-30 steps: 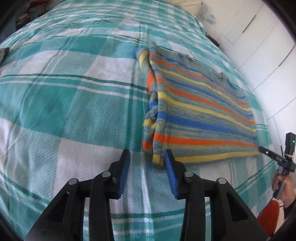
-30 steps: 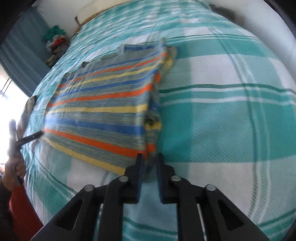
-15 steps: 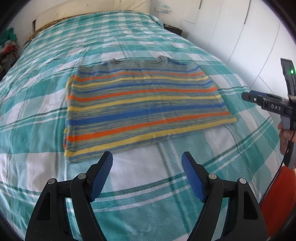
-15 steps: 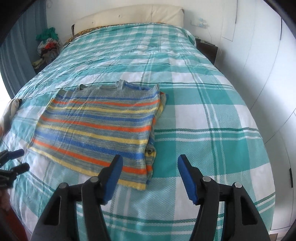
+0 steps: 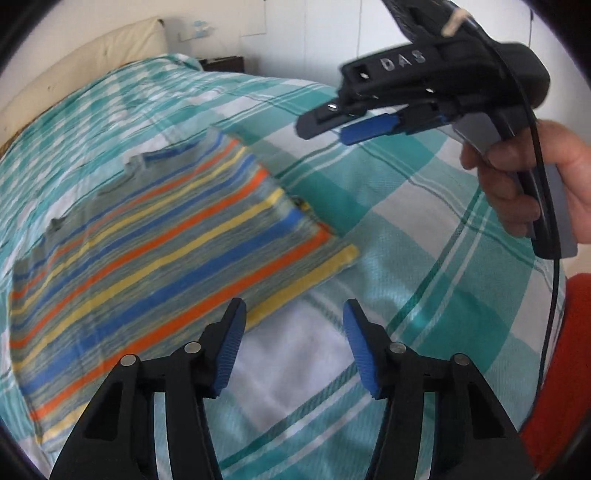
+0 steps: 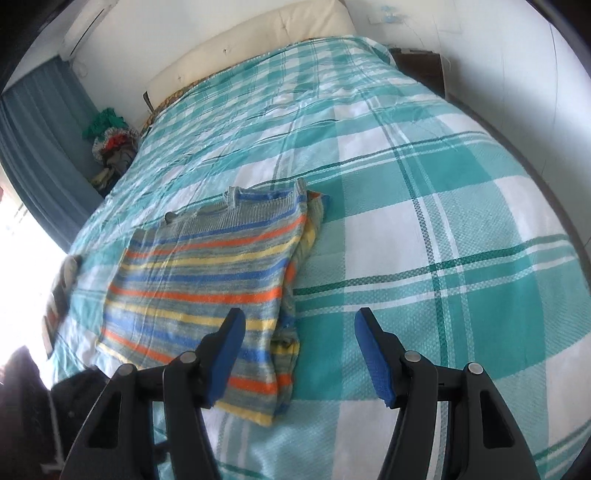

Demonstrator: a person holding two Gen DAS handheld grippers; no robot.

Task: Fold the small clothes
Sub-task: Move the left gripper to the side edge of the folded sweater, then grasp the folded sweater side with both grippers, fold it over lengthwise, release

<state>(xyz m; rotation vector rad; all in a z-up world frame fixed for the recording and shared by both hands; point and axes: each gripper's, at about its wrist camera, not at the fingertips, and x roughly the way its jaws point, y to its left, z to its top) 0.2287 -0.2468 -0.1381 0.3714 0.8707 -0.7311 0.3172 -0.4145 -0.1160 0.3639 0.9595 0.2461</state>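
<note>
A striped knit sweater (image 5: 155, 236) in grey, blue, orange and yellow lies flat on the bed with its sleeves folded in; it also shows in the right wrist view (image 6: 207, 280). My left gripper (image 5: 293, 349) is open and empty, above the sweater's bottom hem near its right corner. My right gripper (image 6: 299, 356) is open and empty, above the sweater's right side edge. The right gripper also shows in the left wrist view (image 5: 347, 125), held in a hand up in the air at the right.
The bed has a teal and white checked cover (image 6: 461, 229) and a cream headboard (image 6: 258, 44). A pile of clothes (image 6: 110, 144) lies by the blue curtain at the left. White wardrobe doors (image 5: 332, 33) stand on the right, a dark nightstand (image 6: 421, 66) beyond.
Both grippers opened and pulled back from the sweater's side edges a second ago. Since then both have lifted and swung, and the right gripper now hangs close before the left camera.
</note>
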